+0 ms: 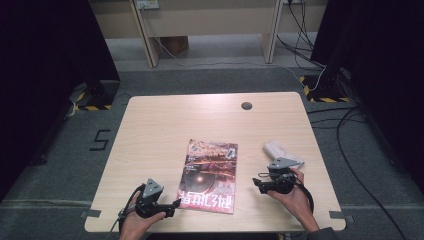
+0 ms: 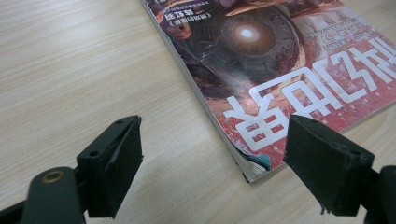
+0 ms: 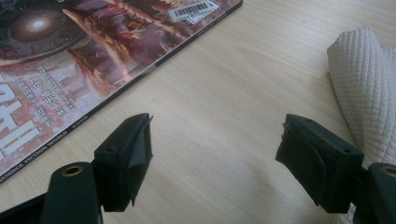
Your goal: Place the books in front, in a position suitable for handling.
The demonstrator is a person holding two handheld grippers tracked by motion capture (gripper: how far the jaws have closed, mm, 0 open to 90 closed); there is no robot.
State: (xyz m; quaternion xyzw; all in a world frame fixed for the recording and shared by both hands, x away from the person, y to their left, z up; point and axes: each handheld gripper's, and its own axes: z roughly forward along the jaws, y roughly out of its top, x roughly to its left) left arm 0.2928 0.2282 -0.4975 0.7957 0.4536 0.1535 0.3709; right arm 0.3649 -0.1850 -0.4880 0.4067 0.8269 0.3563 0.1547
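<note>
So from the high view, a light wood-grain table (image 1: 150, 125) is sitting on grey carpet, with a round cable hole (image 1: 246, 105) near its far edge. Dark curtains are closing in on both sides, pale desk legs are standing at the back, and black cables are snaking over the floor on the right. There's a "5" taped on the carpet to the left. A glossy magazine (image 1: 210, 175) is lying flat around the middle of the table, closer to the near edge, cover reddish with big white characters. The left gripper (image 1: 170, 206) is sitting just beside its near left corner, jaws spread with nothing in them. The right gripper (image 1: 257, 181) is hovering to the right of the magazine, also spread and empty, with a whitish cloth (image 1: 280, 150) lying right behind it. The hands are getting cut off by the bottom edge.

In the left gripper view, the black jaws are standing wide apart and the magazine's (image 2: 261, 70) near corner is lying on the table between and ahead of them, not touching the pads. The page edges are looking a bit frayed at that corner. The far part is running out of frame.

In the right gripper view, the jaws are gaping wide over bare wood. The magazine (image 3: 93, 56) is showing its spine and a barcode sticker at upper left, small print too blurry to read. The cloth (image 3: 364, 84) is showing a quilted, waffly texture at right, partly hiding behind the right jaw
</note>
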